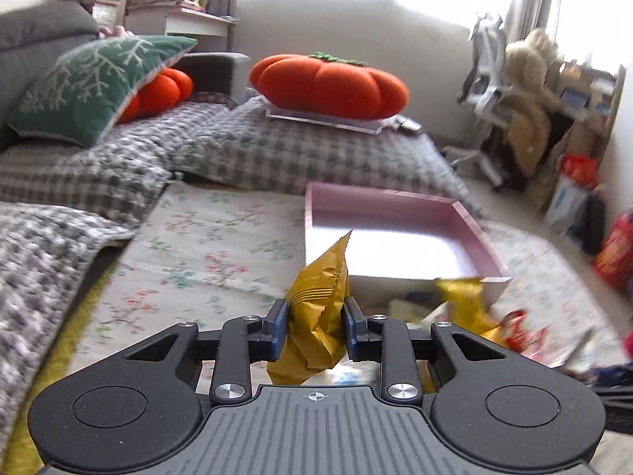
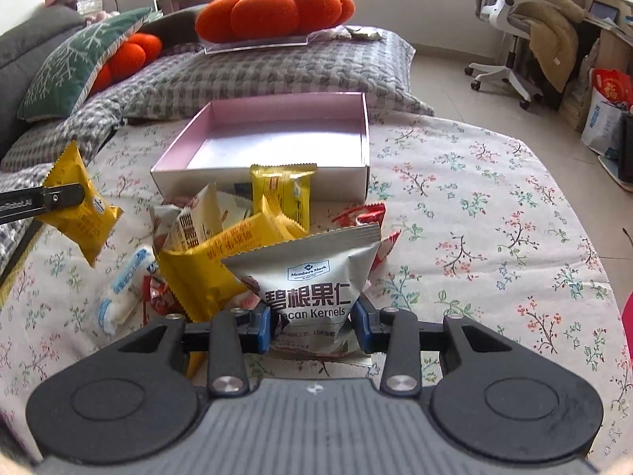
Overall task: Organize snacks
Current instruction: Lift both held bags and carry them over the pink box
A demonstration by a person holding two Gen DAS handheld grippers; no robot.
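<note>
My left gripper (image 1: 315,330) is shut on a yellow snack packet (image 1: 320,297) and holds it in the air to the left of the snack pile; the packet also shows in the right wrist view (image 2: 85,213), held by the left gripper's fingers (image 2: 59,197). My right gripper (image 2: 314,326) is shut on a silver pecan kernels bag (image 2: 312,277) at the near edge of the pile of snack packets (image 2: 221,237). A pink open box (image 2: 273,134) stands empty just behind the pile; it also shows in the left wrist view (image 1: 395,233).
All of it lies on a floral cloth (image 2: 474,206). Behind are checked cushions (image 2: 257,75), an orange pumpkin pillow (image 2: 273,8) and a green pillow (image 2: 75,63). An office chair (image 2: 510,19) and bags (image 2: 605,111) stand on the floor at right.
</note>
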